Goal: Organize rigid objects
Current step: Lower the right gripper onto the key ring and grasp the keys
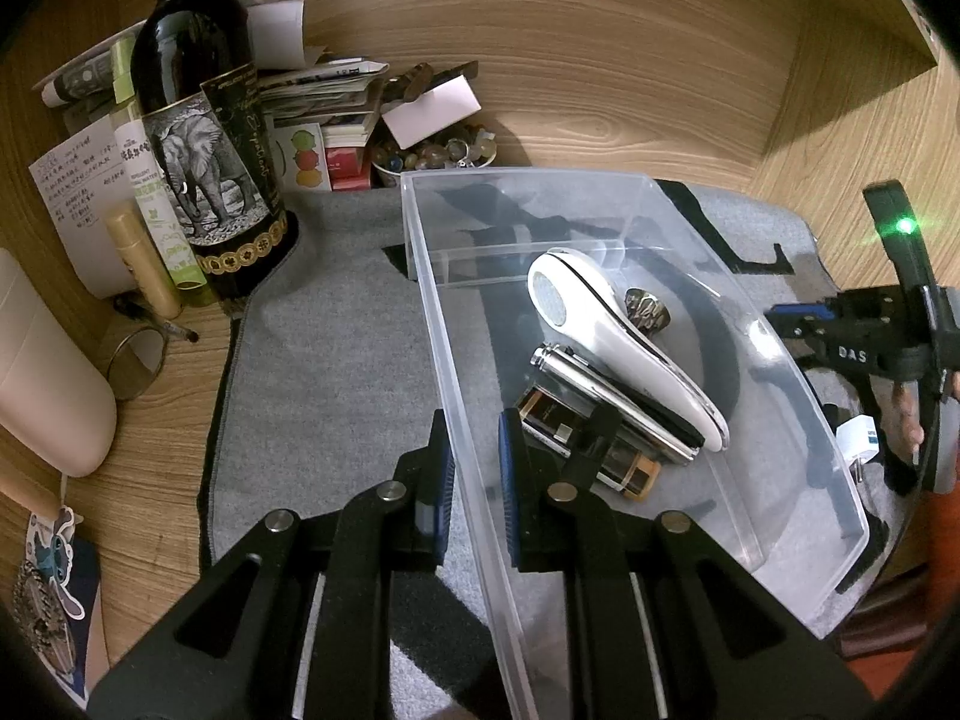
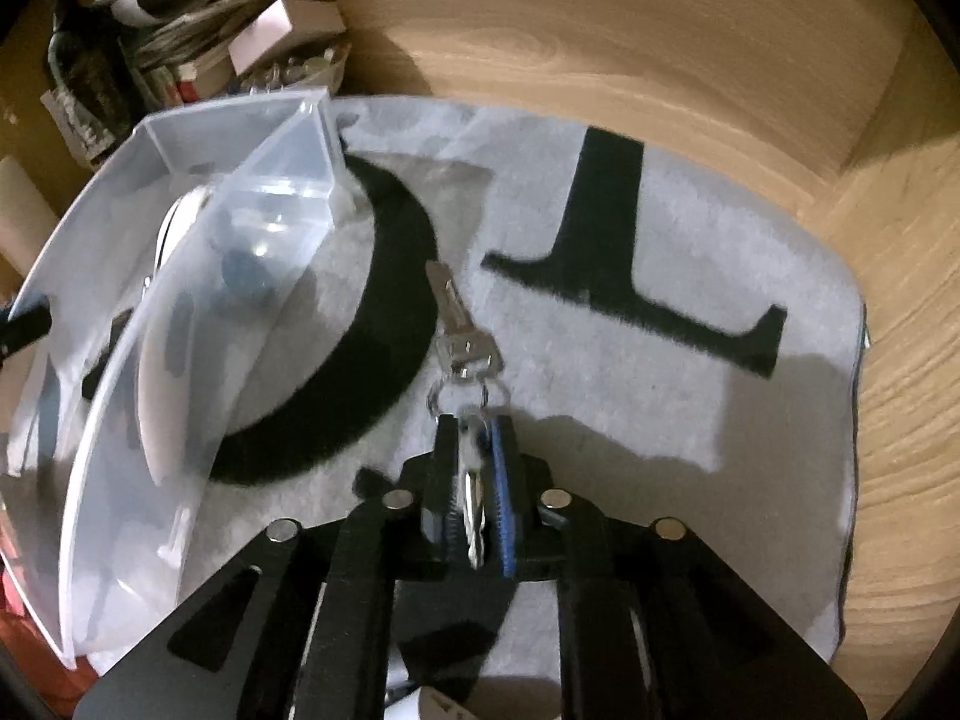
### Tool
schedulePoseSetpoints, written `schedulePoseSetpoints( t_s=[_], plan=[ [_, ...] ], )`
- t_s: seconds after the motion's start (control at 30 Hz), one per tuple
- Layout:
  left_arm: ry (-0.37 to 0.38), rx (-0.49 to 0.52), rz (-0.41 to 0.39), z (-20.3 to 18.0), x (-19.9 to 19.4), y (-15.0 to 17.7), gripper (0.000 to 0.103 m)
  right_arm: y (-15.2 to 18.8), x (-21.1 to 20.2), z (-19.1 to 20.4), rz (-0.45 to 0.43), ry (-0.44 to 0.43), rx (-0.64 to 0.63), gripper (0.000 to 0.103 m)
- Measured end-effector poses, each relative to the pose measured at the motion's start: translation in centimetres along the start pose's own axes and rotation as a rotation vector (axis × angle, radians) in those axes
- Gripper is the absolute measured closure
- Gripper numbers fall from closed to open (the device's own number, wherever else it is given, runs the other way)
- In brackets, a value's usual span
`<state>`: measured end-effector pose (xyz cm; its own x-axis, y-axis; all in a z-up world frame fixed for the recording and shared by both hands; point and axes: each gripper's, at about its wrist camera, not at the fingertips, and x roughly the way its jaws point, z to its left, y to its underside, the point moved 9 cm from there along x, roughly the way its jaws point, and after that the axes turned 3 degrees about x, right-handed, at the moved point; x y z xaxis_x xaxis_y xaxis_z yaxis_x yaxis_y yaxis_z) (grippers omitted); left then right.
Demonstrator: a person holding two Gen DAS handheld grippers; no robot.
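A clear plastic bin (image 1: 600, 186) stands on a grey mat (image 1: 336, 324). Inside lie a white handheld device (image 1: 624, 348), a silver tube (image 1: 606, 396), a black-and-gold lighter (image 1: 576, 438) and a small metal knob (image 1: 645, 309). My left gripper (image 1: 474, 462) is shut on the bin's left wall, one finger on each side. My right gripper (image 2: 477, 438) is shut on a key ring with a silver key (image 2: 453, 315) hanging forward over the mat, to the right of the bin (image 2: 120, 360). The right gripper also shows in the left wrist view (image 1: 798, 324), beside the bin's right wall.
A dark wine bottle (image 1: 204, 138), a green bottle (image 1: 150, 192), a cream tube (image 1: 141, 264), papers and a bowl of stones (image 1: 432, 150) crowd the back left. A beige case (image 1: 42, 372) lies at far left. A white plug (image 1: 858, 444) lies right of the bin.
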<state>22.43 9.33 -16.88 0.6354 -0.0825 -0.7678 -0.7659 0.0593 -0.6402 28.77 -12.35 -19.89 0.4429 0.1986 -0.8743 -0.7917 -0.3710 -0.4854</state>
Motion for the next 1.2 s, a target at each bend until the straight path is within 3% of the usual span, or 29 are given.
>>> schedulePoseSetpoints(
  t_s=[0.1,0.23,0.37,0.47,0.63,0.67,0.93,1.0,1.07,1.2],
  plan=[
    [-0.001,-0.002,0.0,0.0,0.0,0.0,0.09,-1.5,1.3,0.4,0.006,0.003,-0.011,0.087],
    [0.002,-0.002,0.002,0.0,0.0,0.0,0.09,-2.2,3.0,0.5,0.027,0.017,-0.023,0.075],
    [0.0,-0.001,0.002,0.0,0.0,0.0,0.09,-2.9,3.7,0.4,0.021,-0.002,-0.006,0.075],
    [-0.003,-0.01,0.004,0.0,0.0,0.0,0.09,-3.1,3.9,0.5,0.014,0.003,-0.018,0.081],
    [-0.003,-0.009,0.004,0.0,0.0,0.0,0.09,-2.9,2.3,1.3,-0.02,0.003,-0.017,0.082],
    [-0.003,-0.009,0.005,0.0,0.0,0.0,0.09,-3.0,1.5,1.5,-0.04,-0.002,-0.017,0.099],
    [-0.003,-0.01,0.004,0.0,0.0,0.0,0.09,-4.5,-2.7,2.1,-0.148,0.01,-0.04,0.099],
    [-0.002,-0.01,0.005,0.0,0.0,0.0,0.09,-4.5,-2.4,1.5,-0.13,0.011,-0.045,0.092],
    [-0.001,-0.011,0.005,0.0,0.0,0.0,0.09,-3.9,-0.8,1.0,-0.073,0.01,-0.039,0.063],
    [-0.003,-0.009,0.005,0.0,0.0,0.0,0.09,-3.0,1.2,0.3,-0.02,0.03,-0.047,0.058]
  ],
)
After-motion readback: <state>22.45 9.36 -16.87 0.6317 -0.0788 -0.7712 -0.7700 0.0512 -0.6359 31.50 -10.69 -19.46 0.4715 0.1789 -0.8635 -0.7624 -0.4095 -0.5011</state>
